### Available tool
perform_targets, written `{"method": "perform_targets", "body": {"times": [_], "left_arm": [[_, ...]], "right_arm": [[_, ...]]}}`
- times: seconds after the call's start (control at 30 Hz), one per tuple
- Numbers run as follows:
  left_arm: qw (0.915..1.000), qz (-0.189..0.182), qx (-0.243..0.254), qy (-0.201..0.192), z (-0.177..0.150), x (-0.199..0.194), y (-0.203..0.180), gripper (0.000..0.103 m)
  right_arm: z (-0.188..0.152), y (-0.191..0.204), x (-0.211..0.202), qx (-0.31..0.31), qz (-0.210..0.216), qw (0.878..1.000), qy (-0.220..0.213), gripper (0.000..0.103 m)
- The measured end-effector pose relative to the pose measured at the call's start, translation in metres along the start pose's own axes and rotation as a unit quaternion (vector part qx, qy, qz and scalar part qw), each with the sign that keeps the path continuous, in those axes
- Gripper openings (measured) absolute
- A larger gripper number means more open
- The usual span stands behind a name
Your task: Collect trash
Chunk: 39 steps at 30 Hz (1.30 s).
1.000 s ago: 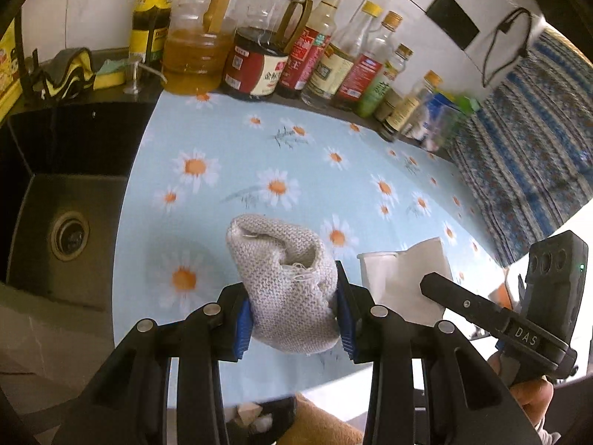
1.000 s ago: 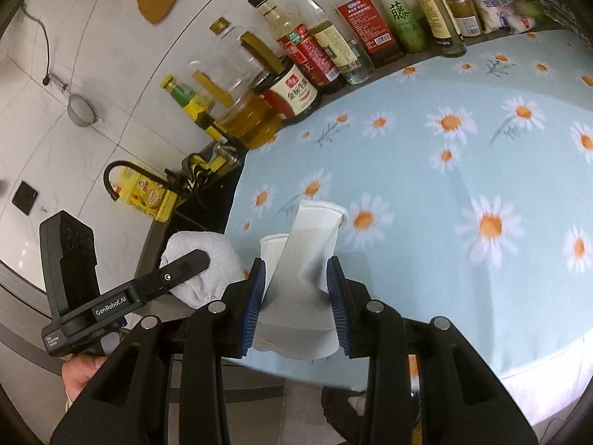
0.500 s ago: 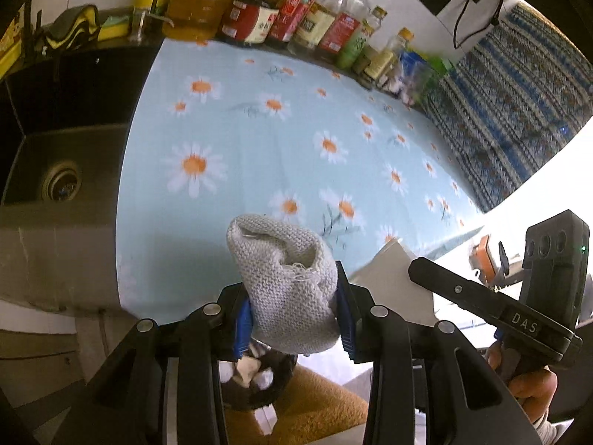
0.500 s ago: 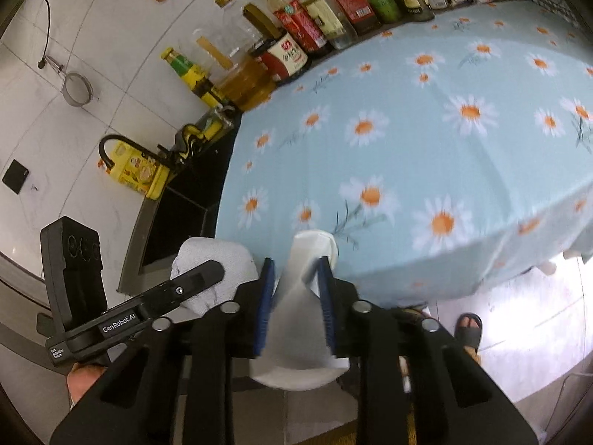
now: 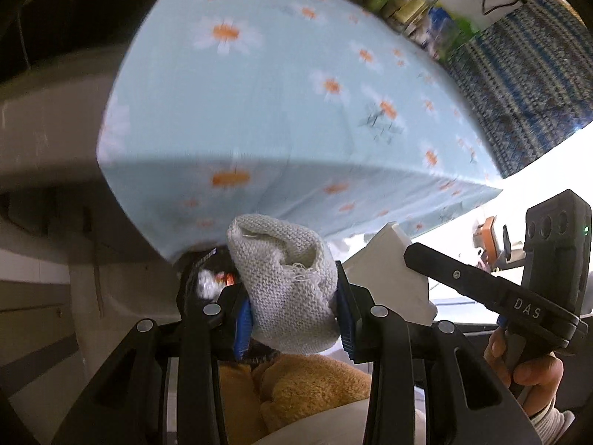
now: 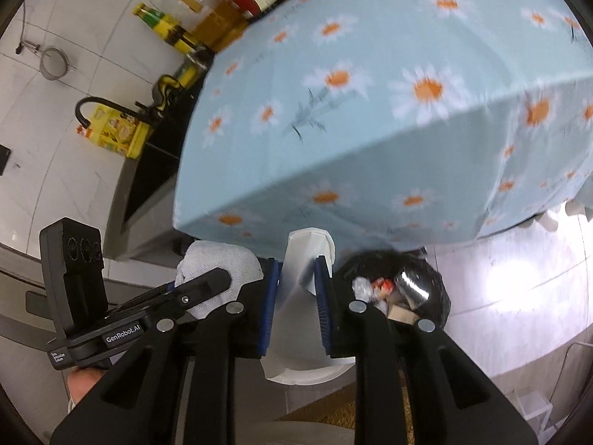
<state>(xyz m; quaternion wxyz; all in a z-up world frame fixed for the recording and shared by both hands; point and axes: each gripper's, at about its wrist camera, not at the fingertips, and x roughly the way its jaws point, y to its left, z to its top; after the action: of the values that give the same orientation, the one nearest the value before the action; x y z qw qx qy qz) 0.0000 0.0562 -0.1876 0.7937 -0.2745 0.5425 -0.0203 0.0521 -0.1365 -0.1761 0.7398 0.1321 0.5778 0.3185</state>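
While off the table edge, carrying step: left tongs (image 5: 292,315) clamped on rag (image 5: 285,289), right tongs (image 6: 294,304) squeezed flat on cup (image 6: 302,296). Bin bag (image 6: 426,278) just right-ahead; next, position over it, release.

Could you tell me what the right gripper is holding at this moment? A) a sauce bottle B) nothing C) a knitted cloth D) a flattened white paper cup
D: in the right wrist view the right gripper has its blue pads pressed on a squashed white paper cup, while the knitted cloth sits in the left gripper.
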Motion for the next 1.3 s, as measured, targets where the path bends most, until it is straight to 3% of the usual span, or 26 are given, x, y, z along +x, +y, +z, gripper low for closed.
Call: {"method": "perform_targets", "body": {"times": [0.3,0.57,0.9,1.0,1.03,1.1,1.13,1.17,1.3], "left_arm": [[0.9977,0.021,-0.022,0.061,-0.037,0.045,0.008,0.036],[0.9929,0.032,-0.051,0.103,-0.061,0.102,0.023,0.036],[0.9859,0.032,-0.087,0.140,-0.085,0.161,0.058,0.036],[0.9843,0.028,-0.099,0.143,-0.086,0.168,0.066,0.042],[0.9840,0.028,-0.104,0.142,-0.086,0.168,0.066,0.052],[0.9828,0.026,-0.115,0.142,-0.086,0.170,0.071,0.063],[0.9820,0.026,-0.118,0.145,-0.087,0.171,0.072,0.064],[0.9815,0.028,-0.118,0.149,-0.088,0.171,0.073,0.065],[0.9816,0.035,-0.115,0.149,-0.089,0.165,0.076,0.066]], "right_arm": [[-0.023,-0.043,0.038,0.026,-0.002,0.998,0.064,0.020],[-0.042,-0.078,0.079,0.037,-0.002,0.994,0.100,0.020],[-0.062,-0.114,0.132,0.057,-0.033,0.989,0.130,0.020],[-0.064,-0.116,0.137,0.058,-0.037,0.989,0.131,0.020],[-0.065,-0.117,0.138,0.060,-0.038,0.989,0.131,0.020],[-0.065,-0.120,0.139,0.073,-0.041,0.988,0.127,0.022],[-0.066,-0.123,0.139,0.083,-0.039,0.988,0.126,0.031],[-0.065,-0.124,0.138,0.089,-0.039,0.987,0.125,0.033],[-0.066,-0.127,0.131,0.099,-0.048,0.986,0.121,0.034]]}}
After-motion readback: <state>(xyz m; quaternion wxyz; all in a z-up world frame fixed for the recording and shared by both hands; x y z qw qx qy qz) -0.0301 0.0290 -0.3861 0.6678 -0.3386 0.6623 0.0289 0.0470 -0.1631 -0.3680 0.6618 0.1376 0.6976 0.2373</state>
